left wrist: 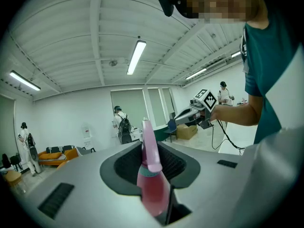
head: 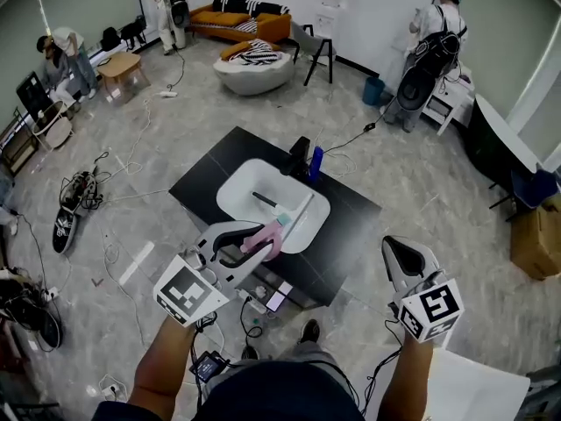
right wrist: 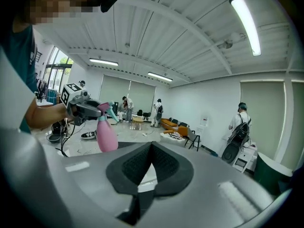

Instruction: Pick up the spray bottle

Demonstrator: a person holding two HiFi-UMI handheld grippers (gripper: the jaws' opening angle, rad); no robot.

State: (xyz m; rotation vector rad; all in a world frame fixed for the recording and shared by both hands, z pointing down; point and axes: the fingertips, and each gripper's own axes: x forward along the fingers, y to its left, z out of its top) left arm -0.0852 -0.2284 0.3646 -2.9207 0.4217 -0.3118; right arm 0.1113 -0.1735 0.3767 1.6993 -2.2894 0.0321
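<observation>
A pink spray bottle [head: 266,238] with a teal collar hangs in the air over the near edge of the white sink [head: 241,189], with my left gripper [head: 252,240] shut on its body. In the left gripper view the bottle [left wrist: 151,175] fills the gap between the jaws, nozzle pointing up. My right gripper [head: 405,258] is off to the right, beyond the table's near right edge, shut with nothing in it. In the right gripper view the dark pads [right wrist: 166,167] meet, and the held bottle [right wrist: 106,134] shows at the left.
The sink sits in a black table [head: 351,226]. A black faucet [head: 301,156] and a blue bottle [head: 316,163] stand at its far rim, and a brush [head: 266,202] lies in the basin. Cables and shoes litter the floor to the left. People stand at the room's far side.
</observation>
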